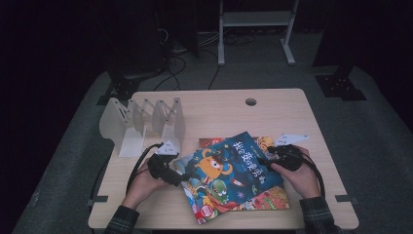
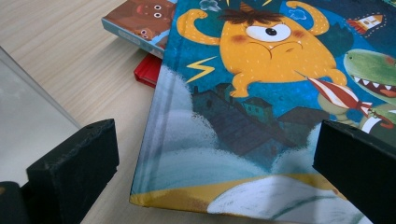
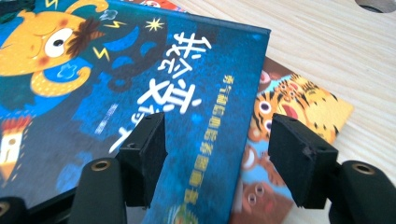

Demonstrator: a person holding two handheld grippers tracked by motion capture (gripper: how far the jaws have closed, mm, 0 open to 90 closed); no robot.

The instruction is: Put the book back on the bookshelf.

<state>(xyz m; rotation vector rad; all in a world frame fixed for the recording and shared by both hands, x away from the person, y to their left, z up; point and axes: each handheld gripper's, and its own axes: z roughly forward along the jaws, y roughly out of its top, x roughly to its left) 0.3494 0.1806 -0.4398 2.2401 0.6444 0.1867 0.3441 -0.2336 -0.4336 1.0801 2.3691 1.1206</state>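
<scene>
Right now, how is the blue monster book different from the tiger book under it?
The blue monster book lies on top, turned at a slant; the tiger book lies beneath it, mostly covered, and squarer to the table edge. The monster book's cover is dark blue with a yellow one-eyed monster; the tiger book's cover is orange with tiger faces. Both are picture books lying flat on the wooden table.

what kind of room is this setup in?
Probably a lab or recording studio, not a home: a lone wooden table on grey carpet with dark surroundings, loose cables on the floor and a white metal frame behind it.
</scene>
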